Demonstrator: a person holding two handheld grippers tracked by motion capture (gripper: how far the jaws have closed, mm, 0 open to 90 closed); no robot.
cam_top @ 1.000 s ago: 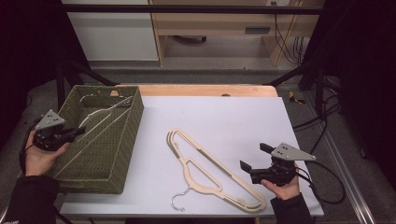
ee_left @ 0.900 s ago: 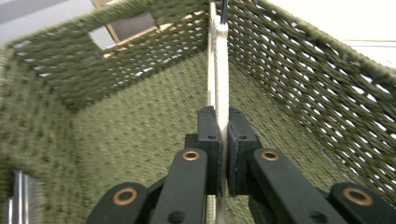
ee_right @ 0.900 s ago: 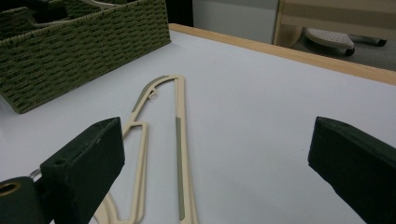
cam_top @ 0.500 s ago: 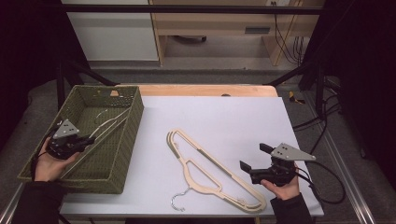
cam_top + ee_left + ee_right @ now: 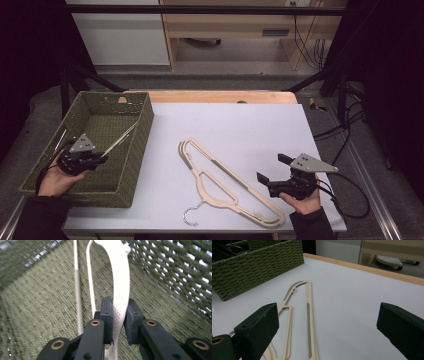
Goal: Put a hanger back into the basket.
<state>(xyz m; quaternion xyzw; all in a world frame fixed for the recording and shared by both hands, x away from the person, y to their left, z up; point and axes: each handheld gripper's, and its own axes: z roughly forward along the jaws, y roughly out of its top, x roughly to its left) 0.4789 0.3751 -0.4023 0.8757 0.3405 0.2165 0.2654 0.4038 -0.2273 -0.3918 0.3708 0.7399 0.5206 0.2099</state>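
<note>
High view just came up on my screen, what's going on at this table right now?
A person works with a gripper in each hand. The left gripper is down inside the green woven basket, its jaws closed on a white hanger that lies in there. The right gripper hangs open above the white table, near the lower end of a beige hanger lying flat on the table, not touching it.

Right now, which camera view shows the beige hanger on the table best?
The high view: the whole beige hanger with its metal hook lies visible on the white table. The right gripper view shows one end up close.
</note>
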